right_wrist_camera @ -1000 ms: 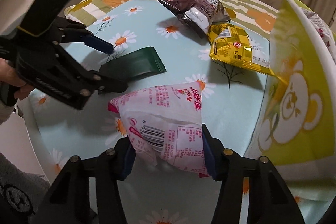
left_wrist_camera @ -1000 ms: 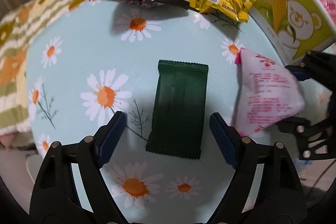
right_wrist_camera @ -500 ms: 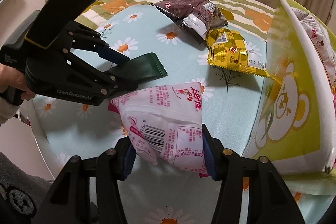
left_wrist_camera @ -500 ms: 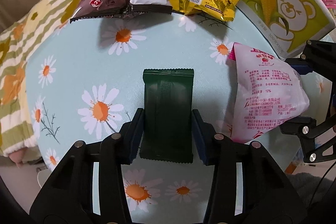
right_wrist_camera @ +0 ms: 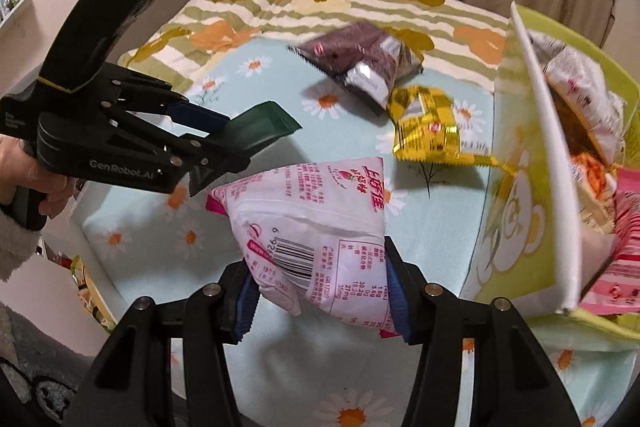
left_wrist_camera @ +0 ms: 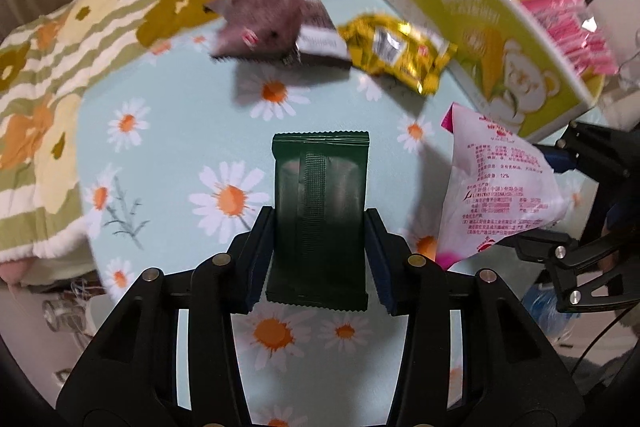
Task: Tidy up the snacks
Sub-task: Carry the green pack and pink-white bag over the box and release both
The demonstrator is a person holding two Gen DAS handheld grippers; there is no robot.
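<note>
My left gripper (left_wrist_camera: 318,251) is shut on a dark green snack packet (left_wrist_camera: 320,203) and holds it lifted above the daisy-print table (left_wrist_camera: 180,115); it also shows in the right wrist view (right_wrist_camera: 260,125). My right gripper (right_wrist_camera: 320,283) is shut on a white and pink snack bag (right_wrist_camera: 316,227), raised over the table; that bag also shows in the left wrist view (left_wrist_camera: 500,187). A brown packet (right_wrist_camera: 356,63) and a yellow packet (right_wrist_camera: 428,125) lie at the table's far side. A yellow-green box (right_wrist_camera: 520,187) with a bear print stands at the right.
The box holds several snack bags (right_wrist_camera: 580,131), pink ones among them. A striped flowered blanket (left_wrist_camera: 80,27) covers the surface behind and left of the table. The table's left edge (right_wrist_camera: 92,239) drops to the floor.
The left gripper closed on the green packet and lifted it off the table. The right gripper rose with the pink bag and now sees into the box.
</note>
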